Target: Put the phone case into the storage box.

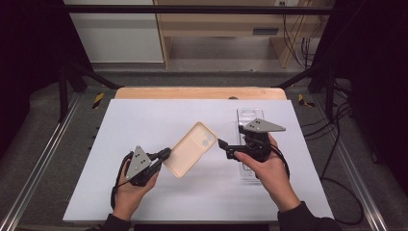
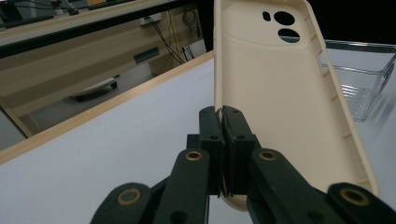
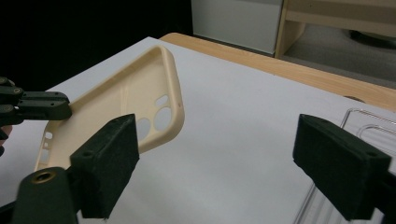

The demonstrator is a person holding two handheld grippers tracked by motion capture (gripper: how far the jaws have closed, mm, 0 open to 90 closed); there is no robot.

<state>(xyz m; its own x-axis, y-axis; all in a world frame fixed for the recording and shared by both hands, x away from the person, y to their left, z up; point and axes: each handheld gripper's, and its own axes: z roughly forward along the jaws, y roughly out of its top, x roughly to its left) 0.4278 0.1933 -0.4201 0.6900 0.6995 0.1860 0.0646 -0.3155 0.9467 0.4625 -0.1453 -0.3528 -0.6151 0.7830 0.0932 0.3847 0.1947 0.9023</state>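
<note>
A beige phone case (image 1: 191,148) with camera cut-outs is held tilted above the white table cover (image 1: 144,115), its hollow side up. My left gripper (image 1: 163,155) is shut on the case's long edge near its lower end; in the left gripper view the jaws (image 2: 223,116) pinch that rim while the case (image 2: 275,88) rises ahead. My right gripper (image 1: 228,149) is open just right of the case's camera end, not touching it. In the right gripper view its gap (image 3: 224,163) frames bare table, with the case (image 3: 116,107) and the left gripper (image 3: 42,105) at left.
A clear plastic phone case (image 1: 248,116) lies on the table's right side, partly under the right hand; it is also seen in the gripper views (image 2: 364,88) (image 3: 369,126). The table's wooden far edge (image 1: 199,92) borders the floor and furniture beyond.
</note>
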